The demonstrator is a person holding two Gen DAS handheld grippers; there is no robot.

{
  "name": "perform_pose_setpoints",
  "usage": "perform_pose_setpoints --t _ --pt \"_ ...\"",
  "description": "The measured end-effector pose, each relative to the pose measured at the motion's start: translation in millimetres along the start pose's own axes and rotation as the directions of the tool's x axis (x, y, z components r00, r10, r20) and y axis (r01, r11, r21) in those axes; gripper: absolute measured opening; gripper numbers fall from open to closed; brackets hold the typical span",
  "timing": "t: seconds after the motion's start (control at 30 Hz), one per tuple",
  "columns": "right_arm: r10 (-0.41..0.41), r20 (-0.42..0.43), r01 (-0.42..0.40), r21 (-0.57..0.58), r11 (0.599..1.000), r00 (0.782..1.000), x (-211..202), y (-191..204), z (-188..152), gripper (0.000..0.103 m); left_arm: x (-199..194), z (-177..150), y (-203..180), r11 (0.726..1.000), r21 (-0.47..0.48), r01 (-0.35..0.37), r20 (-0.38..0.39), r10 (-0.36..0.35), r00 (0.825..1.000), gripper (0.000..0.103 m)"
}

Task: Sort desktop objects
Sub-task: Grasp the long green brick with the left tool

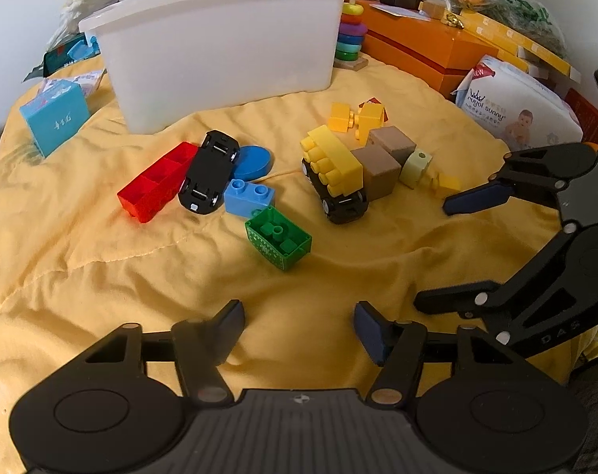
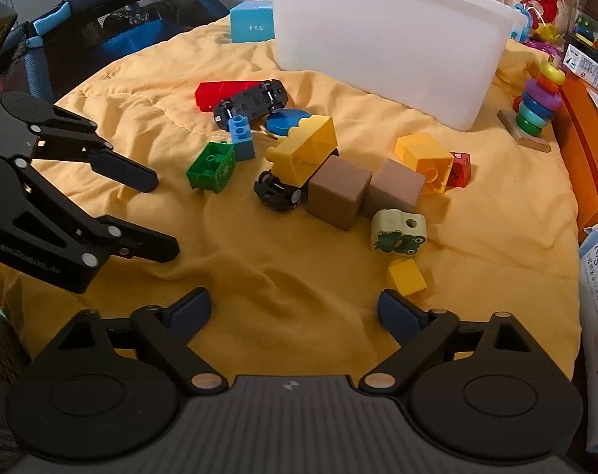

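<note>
Your left gripper (image 1: 299, 326) and right gripper (image 2: 295, 308) both have jaws spread, nothing between them, hovering over the yellow cloth (image 1: 101, 276). The toys lie loose just in front of the white bin (image 1: 219, 51): red block (image 1: 152, 185), black car (image 1: 210, 172), green brick (image 1: 277, 241), yellow truck (image 1: 334, 170). Frog block (image 2: 397, 237) sits further right of the bin. Readable text: "sunny" and "NEW" on the wipes pack (image 1: 516, 106).

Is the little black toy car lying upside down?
Yes, the small black plastic toy car lies on its roof on the yellow blanket, with its underside and wheels facing up.
</note>
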State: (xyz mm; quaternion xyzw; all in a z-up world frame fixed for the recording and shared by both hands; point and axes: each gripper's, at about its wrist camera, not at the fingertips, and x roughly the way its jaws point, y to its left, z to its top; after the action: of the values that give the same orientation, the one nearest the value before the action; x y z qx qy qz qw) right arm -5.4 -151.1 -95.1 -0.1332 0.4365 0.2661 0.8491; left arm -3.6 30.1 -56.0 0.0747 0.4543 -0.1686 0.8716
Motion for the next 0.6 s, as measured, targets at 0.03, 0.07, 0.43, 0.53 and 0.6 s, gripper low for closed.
perform_pose_setpoints --t 0.03,0.07,0.43,0.53,0.6 --pt "0.008 0.003 -0.008 -0.013 1.000 1.000 -2 2 0 0.079 0 0 0 1.000 0.002 0.002 0.003 -0.002 1.000 0.060" --pt "0.018 0.006 -0.018 -0.027 0.999 1.000 -4 3 0 0.075 0 0 1 1.000 0.002 0.002 0.007 -0.002 1.000 0.054" --pt "-0.065 0.064 0.061 0.065 0.996 0.996 -24 -14 2 0.029 7 35 10 0.988 -0.147 0.058 0.022 -0.055 0.998 0.045" --pt "-0.057 0.053 0.053 0.079 0.995 0.997 -22 -15 0 0.031 17 44 5 0.992 -0.123 0.012 0.025 -0.009 1.000 0.050" --pt "-0.053 0.054 0.049 0.072 0.996 0.997 -21 -12 0 0.031 27 47 6 0.994 -0.107 -0.017 0.007 0.018 1.000 0.037"
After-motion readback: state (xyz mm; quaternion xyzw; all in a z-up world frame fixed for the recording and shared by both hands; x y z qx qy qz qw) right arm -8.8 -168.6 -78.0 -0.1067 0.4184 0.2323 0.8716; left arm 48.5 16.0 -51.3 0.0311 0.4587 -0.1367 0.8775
